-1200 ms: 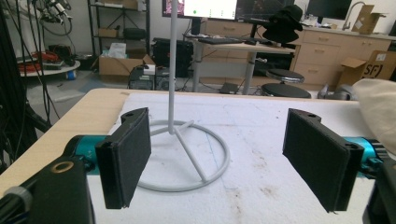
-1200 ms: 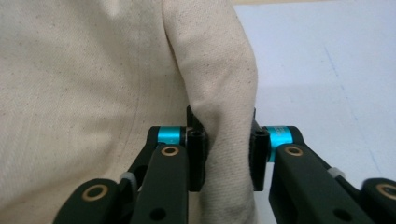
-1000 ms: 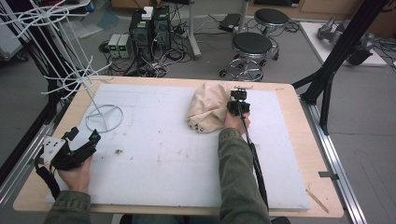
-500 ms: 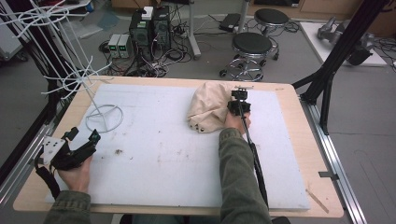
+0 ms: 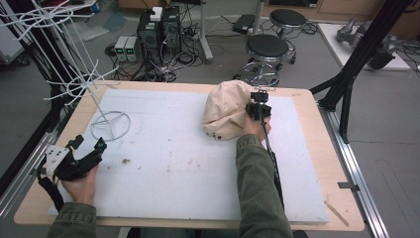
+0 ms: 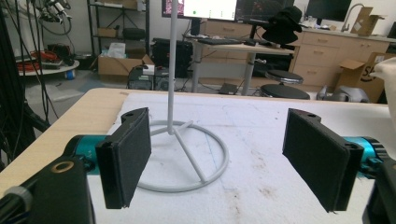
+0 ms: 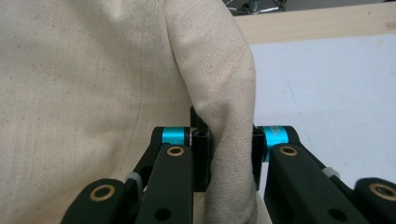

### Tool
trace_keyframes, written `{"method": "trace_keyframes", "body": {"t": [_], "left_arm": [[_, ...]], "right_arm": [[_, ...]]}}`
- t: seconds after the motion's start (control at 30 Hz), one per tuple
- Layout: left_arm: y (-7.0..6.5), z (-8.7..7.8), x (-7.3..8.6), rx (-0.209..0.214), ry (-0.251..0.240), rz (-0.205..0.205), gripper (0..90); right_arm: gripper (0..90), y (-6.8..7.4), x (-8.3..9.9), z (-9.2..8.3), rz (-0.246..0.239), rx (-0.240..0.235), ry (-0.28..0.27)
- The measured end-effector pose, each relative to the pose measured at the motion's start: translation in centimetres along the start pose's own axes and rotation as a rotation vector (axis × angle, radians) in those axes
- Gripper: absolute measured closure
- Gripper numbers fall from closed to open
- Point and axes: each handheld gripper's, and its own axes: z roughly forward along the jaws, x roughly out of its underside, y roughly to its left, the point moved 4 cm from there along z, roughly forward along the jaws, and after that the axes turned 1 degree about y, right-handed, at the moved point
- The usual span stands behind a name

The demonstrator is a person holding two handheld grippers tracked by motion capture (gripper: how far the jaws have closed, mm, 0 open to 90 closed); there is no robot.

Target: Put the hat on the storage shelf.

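Observation:
A beige cloth hat point(image 5: 224, 111) lies bunched on the white foam board point(image 5: 173, 163), toward the far right. My right gripper point(image 5: 257, 98) is at the hat's right side. In the right gripper view its jaws are shut on a fold of the hat point(image 7: 93, 93), and my right gripper point(image 7: 229, 156) has the cloth pinched between the pads. My left gripper point(image 5: 89, 144) rests near the board's left front corner. In the left gripper view my left gripper point(image 6: 217, 158) stands open with nothing between its pads, facing the ring base of a white wire stand point(image 6: 187, 158).
The white wire stand point(image 5: 111, 124) rises at the board's far left, with thin arms spreading above. The hat's edge point(image 6: 387, 79) shows at the right of the left gripper view. Stools, computers and cables lie beyond the table's far edge. A black frame leg point(image 5: 346, 84) stands at right.
My right gripper and the hat in it have edged slightly toward the far side. My left gripper has stayed put.

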Motion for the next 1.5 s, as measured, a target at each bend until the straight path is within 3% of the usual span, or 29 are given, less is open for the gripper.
{"method": "trace_keyframes", "body": {"t": [0.47,1.03,1.2,1.3,1.5], "left_arm": [[-0.1,0.0,0.0,0.005,0.005,0.000,23.9],[-0.1,0.0,0.1,0.010,0.005,-0.007,24.0],[-0.1,0.0,0.1,0.010,0.007,-0.008,23.9],[-0.1,0.0,0.1,0.011,0.005,-0.009,23.9],[-0.1,0.0,0.1,0.010,0.005,-0.008,23.9]], "right_arm": [[79.0,0.4,-2.1,-4.3,-0.026,-0.069,-0.158],[78.8,1.6,-4.0,-10.5,-0.059,-0.171,-0.400],[78.7,1.9,-4.3,-12.8,-0.065,-0.230,-0.460],[78.7,2.5,-4.3,-14.3,-0.088,-0.261,-0.503],[78.7,3.3,-4.3,-16.3,-0.128,-0.275,-0.581]]}}
